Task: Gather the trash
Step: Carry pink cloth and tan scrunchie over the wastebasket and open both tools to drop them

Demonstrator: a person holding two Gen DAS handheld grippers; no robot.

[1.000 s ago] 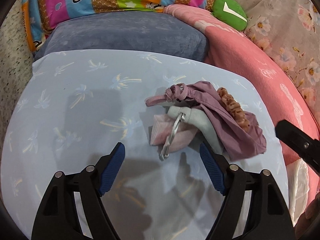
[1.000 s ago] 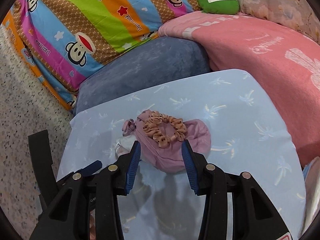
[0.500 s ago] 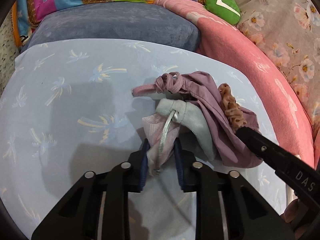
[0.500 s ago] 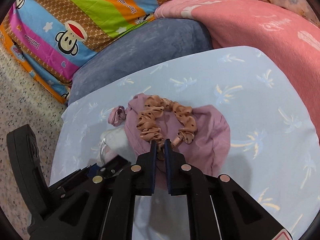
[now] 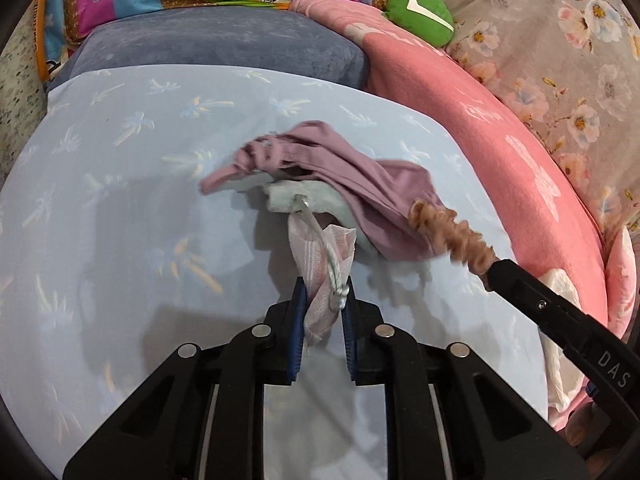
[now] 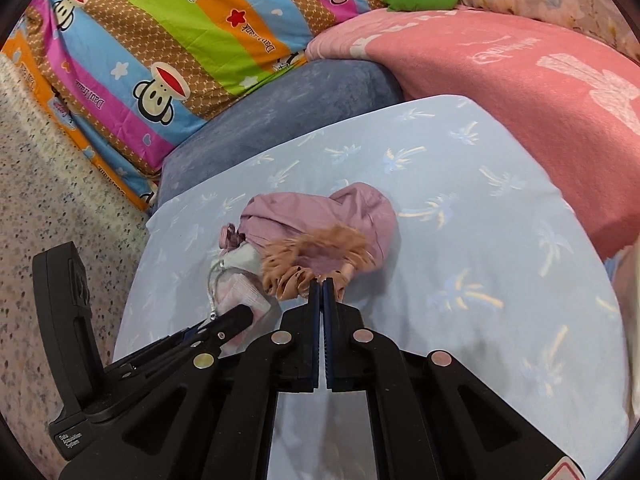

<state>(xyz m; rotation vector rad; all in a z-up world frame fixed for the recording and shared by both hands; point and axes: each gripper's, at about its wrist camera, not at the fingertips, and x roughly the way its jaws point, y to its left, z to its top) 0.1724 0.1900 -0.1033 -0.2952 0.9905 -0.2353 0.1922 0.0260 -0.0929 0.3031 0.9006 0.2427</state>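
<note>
Matt mauve cloth pouch (image 5: 360,184), crinkled tan fabric scrunchie (image 5: 452,236), thin embossed paper tissue (image 5: 320,264)

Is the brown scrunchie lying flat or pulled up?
Pulled up: the right tool pinches the scrunchie, stretching it off the purple cloth.

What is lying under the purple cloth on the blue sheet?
Under the purple cloth a pale grey fabric piece sticks out at its near edge, with a pink-white tissue below that, pinched by the left gripper. Anything deeper under the cloth is covered.
</note>
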